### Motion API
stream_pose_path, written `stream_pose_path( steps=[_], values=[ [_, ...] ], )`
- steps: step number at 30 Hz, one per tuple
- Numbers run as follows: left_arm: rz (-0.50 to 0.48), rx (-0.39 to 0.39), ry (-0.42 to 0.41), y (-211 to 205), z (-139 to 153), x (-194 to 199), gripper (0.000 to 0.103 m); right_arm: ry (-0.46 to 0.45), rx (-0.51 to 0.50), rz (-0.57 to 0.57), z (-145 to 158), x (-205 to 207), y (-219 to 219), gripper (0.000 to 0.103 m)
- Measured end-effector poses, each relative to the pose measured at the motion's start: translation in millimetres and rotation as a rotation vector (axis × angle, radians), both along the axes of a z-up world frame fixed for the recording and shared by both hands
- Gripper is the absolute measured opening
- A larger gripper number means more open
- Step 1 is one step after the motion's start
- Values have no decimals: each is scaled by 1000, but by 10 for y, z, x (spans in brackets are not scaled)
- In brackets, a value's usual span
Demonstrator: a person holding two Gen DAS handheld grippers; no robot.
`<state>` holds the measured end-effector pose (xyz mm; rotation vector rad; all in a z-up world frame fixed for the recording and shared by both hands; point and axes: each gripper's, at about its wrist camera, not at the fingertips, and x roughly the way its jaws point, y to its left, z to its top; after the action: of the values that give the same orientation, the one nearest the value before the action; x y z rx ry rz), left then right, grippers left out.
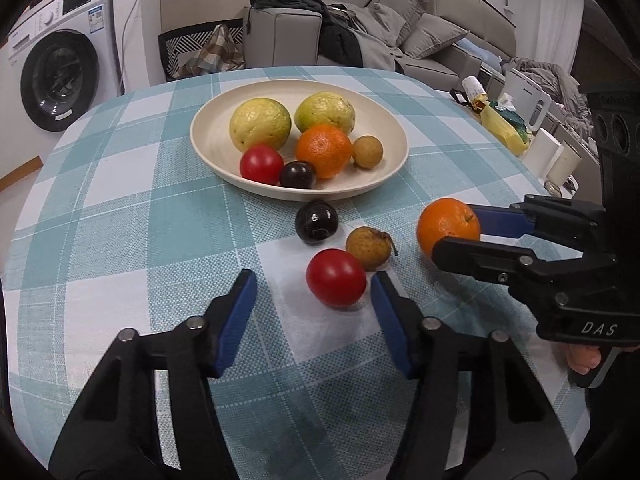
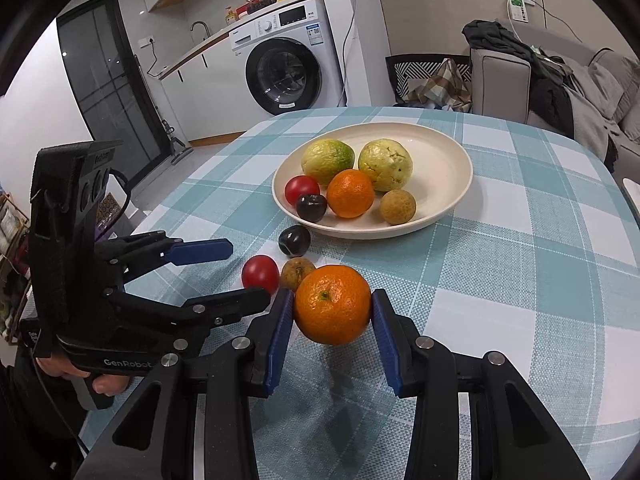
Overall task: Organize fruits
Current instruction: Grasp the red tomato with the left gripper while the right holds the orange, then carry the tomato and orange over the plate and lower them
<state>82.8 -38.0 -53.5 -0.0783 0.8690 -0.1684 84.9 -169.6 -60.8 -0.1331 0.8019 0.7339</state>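
Six fruits already lie in the plate [image 1: 208,152], while the right gripper [image 2: 332,312] clamps the orange [image 2: 332,304] and the left gripper [image 1: 314,308], jaws apart, approaches the near tomato [image 1: 335,283]; a plum [image 1: 316,222] and a longan [image 1: 368,247] wait on the table.

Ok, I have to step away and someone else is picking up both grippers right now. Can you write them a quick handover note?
Right gripper: shut on the loose orange, held just above the checked tablecloth.
Left gripper: open and holding nothing; the loose tomato lies between its fingers, close to one pad.
Done: the plate holds two green guavas, an orange, a tomato, a dark plum and a longan.
Left: the held orange, the tomato, the dark plum and the brown longan are all off the plate, just in front of it.
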Motion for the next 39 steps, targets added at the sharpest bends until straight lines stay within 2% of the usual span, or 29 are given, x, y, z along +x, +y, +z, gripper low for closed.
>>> stream_pose_path(
  steps=[1, 3, 5, 19, 39],
  values=[
    [-6, -5, 0, -7, -1, 3, 46, 1, 0, 0, -3, 1, 0, 41],
    [-18, -14, -2, -14, 4, -2, 33, 3, -2, 2, -8, 0, 9, 41],
    [-31, -19, -5, -24, 11, -15, 28, 4, -4, 4, -16, 4, 12, 41],
    [-2, -47, -66, 72, 163, -102, 28, -7, 0, -5, -9, 3, 8, 41],
    [57, -14, -145, 236, 444, 1, 28, -54, 29, -40, 167, 180, -4, 41]
  ],
)
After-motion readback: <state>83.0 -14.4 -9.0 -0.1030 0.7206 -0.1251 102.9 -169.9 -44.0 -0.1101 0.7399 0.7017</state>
